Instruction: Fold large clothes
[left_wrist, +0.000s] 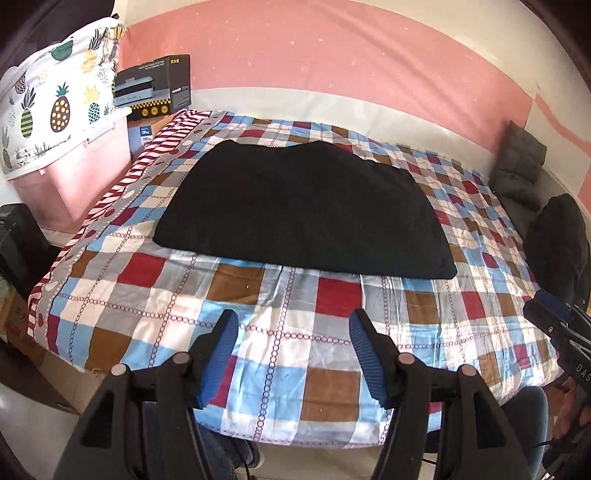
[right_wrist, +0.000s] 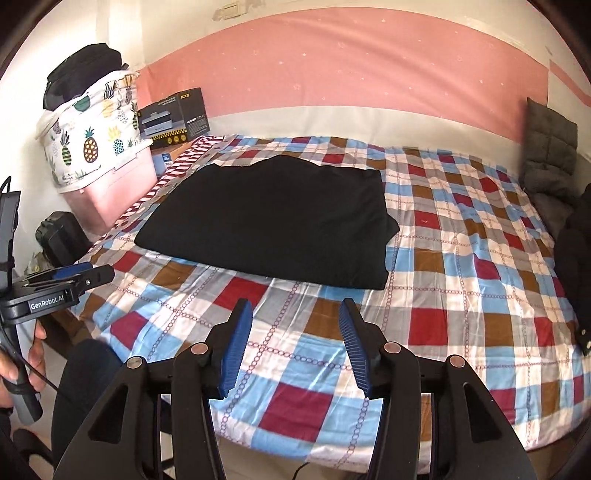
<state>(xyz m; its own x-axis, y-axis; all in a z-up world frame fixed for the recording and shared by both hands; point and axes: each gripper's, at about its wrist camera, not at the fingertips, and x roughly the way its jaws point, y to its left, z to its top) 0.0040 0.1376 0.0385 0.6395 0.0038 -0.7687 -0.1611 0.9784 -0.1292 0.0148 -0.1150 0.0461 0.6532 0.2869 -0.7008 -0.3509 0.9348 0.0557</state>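
The black garment (left_wrist: 303, 210) is lying folded flat mid-bed on the checked bedspread (left_wrist: 295, 332), so I am hanging my left tongs (left_wrist: 291, 354) and right tongs (right_wrist: 295, 343) spread and empty, clear of its near edge.

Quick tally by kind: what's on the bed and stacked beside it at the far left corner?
Folded black garment: 1
Checked bedsheet: 1
Pineapple-print bag: 1
Pink storage bin: 1
Black printed box: 1
Total: 5
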